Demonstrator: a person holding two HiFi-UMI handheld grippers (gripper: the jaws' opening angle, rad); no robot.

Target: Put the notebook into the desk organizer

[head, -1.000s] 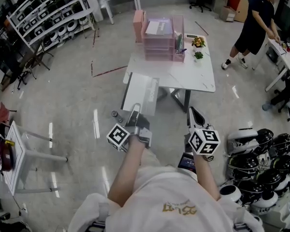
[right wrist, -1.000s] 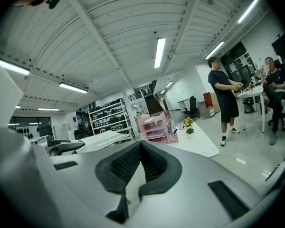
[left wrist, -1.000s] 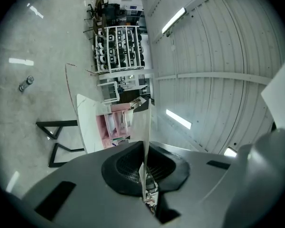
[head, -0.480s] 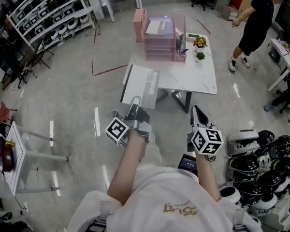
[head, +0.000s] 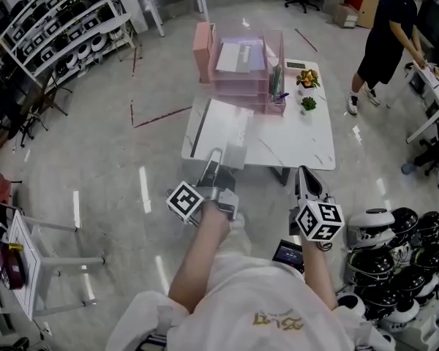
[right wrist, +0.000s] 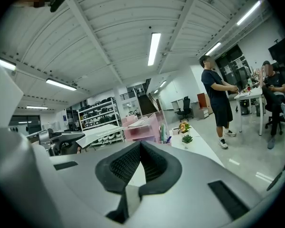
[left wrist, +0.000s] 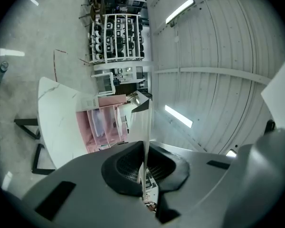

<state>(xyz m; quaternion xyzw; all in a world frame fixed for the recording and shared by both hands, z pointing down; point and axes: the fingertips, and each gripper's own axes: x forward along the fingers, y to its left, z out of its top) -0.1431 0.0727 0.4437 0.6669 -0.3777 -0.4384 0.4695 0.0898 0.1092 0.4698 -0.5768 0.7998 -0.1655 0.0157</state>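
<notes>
Two grippers held forward on outstretched forearms | left gripper clamped on notebook, sheet fanned toward 12 o'clock over table | right gripper closed, empty, at 3 o'clock | desk organizer at 12 o'clock beyond notebook.

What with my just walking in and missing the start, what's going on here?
A person at a white table holds a gripper in each hand. The left gripper has its jaws shut on a flat white notebook, held out toward the pink plastic desk organizer on the table's far side; it isn't in it yet. The right gripper is shut and empty.
</notes>
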